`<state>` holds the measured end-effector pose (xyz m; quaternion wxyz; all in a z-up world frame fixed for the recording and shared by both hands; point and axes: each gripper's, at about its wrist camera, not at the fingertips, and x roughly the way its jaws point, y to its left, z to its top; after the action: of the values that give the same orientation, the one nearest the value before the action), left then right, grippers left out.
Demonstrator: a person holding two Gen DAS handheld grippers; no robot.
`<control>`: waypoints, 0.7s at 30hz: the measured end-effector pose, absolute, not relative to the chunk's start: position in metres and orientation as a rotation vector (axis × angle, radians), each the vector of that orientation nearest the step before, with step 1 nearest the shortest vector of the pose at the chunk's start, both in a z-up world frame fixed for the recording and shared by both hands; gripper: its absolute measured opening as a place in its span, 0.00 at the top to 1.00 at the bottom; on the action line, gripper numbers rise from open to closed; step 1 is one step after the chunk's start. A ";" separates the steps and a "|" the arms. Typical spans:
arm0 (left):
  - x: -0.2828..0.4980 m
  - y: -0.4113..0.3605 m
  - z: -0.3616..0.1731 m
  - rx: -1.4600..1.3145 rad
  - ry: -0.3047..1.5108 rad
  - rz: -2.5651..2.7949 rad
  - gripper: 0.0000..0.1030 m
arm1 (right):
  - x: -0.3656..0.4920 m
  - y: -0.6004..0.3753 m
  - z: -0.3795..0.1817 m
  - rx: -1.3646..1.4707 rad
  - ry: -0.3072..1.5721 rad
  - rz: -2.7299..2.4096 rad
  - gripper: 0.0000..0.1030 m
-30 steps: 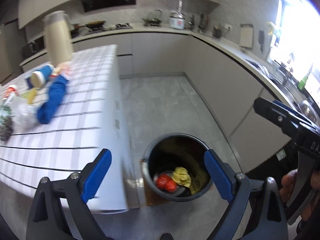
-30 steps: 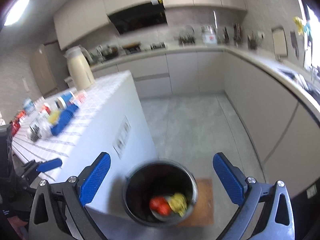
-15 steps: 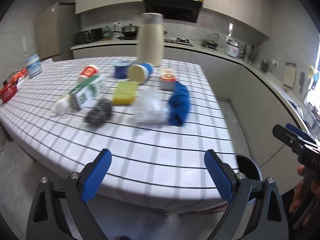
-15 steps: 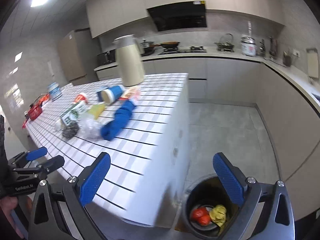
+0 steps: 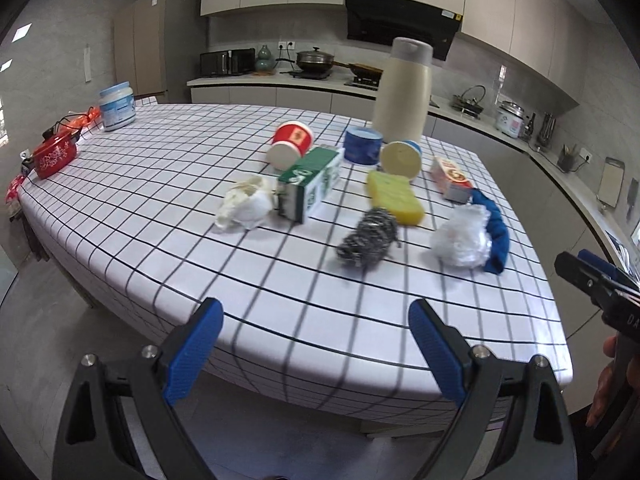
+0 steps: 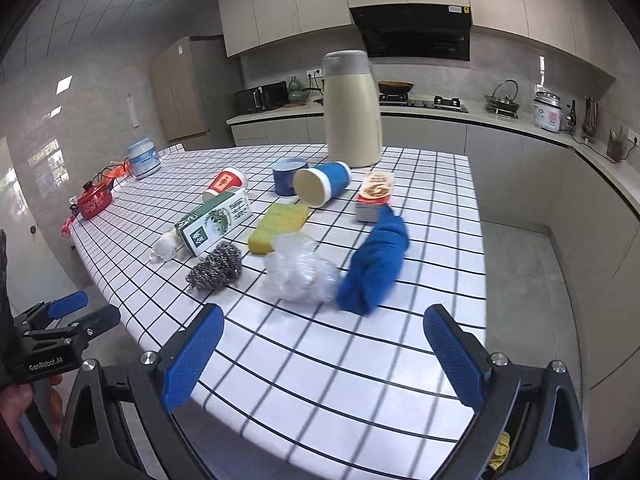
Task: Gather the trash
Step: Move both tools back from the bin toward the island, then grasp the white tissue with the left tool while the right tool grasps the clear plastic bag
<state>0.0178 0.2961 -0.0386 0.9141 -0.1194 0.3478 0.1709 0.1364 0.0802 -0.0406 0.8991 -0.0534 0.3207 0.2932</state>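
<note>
Both tools swung up from the bin to the white checked surface [image 5: 168,200]. Left tool [image 5: 316,344] and right tool [image 6: 320,348] gape wide, empty. Crumpled clear plastic bag [image 6: 300,272] near the front edge touches the blue rolled cloth [image 6: 376,260], so a sloppy pinch could snag both.

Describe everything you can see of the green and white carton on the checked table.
The green and white carton is a box, seemingly cardboard, printed with a leafy design. It lies on its long side on the checked tablecloth. A crumpled white tissue sits against its near end; a tipped red paper cup lies just behind it.
</note>
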 end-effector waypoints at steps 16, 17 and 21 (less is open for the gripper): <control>0.063 0.398 -0.069 -0.242 0.723 0.322 0.17 | 0.178 0.159 -0.088 -0.157 0.762 0.507 0.28; 0.068 0.402 -0.071 -0.240 0.726 0.318 0.18 | 0.180 0.161 -0.090 -0.160 0.764 0.502 0.28; 0.089 0.418 -0.079 -0.256 0.741 0.290 0.22 | 0.190 0.173 -0.100 -0.178 0.777 0.488 0.35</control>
<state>0.0890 0.4183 -0.0790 0.9139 -0.1245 0.3597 0.1410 0.1904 0.1733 -0.0999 0.8928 -0.0858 0.3744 0.2352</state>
